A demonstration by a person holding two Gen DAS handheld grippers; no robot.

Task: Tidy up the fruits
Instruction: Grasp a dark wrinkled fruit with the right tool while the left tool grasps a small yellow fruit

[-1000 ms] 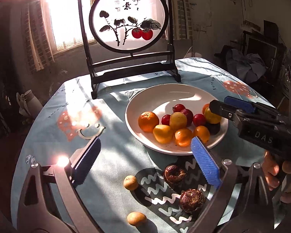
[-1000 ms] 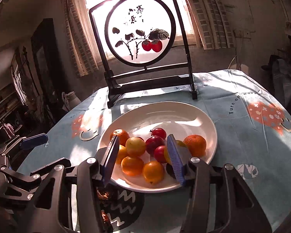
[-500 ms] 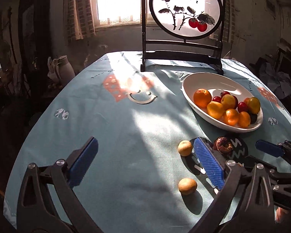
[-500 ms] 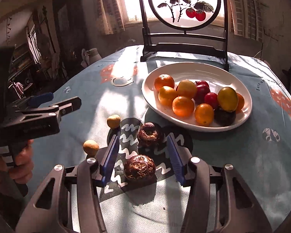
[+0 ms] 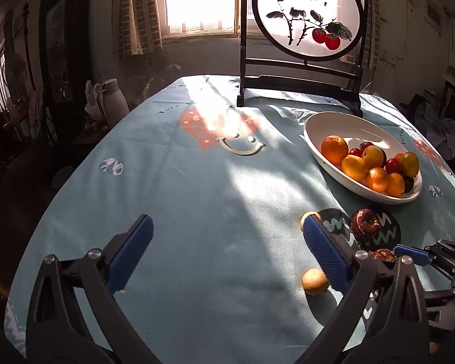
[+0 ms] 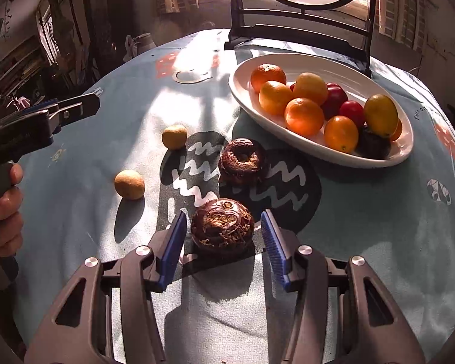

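Nearest in the right wrist view, the right gripper (image 6: 223, 244) hangs low over the tabletop (image 6: 364, 227) with its blue fingers (image 6: 173, 242) apart on either side of a dark brown wrinkled fruit (image 6: 222, 226); neither pad clearly touches it, and the gap on the right side looks wider. Whether the fruit's base is pressed by the finger tips cannot be told, since its lower edge sits in shadow.

Just beyond lies a second dark fruit (image 6: 242, 159), ring-shaped on top, on the black zigzag print of the cloth. To its left two small tan round fruits (image 6: 129, 184) lie apart from one another. At the left edge the left gripper (image 6: 72, 110) shows side-on, held level by a hand (image 6: 4, 209) that is cut off by the frame.

From the left wrist view, the left gripper (image 5: 227, 254) has its fingers spread wide over bare cloth, holding nothing; its right finger hides part of one tan fruit (image 5: 308, 216).

Farther back the white oval plate (image 6: 333, 68) holds oranges, yellow and red fruits heaped together, with one dark item half buried at its near end. Behind stands a round painted screen (image 5: 308, 15), its top cut off in the right view.
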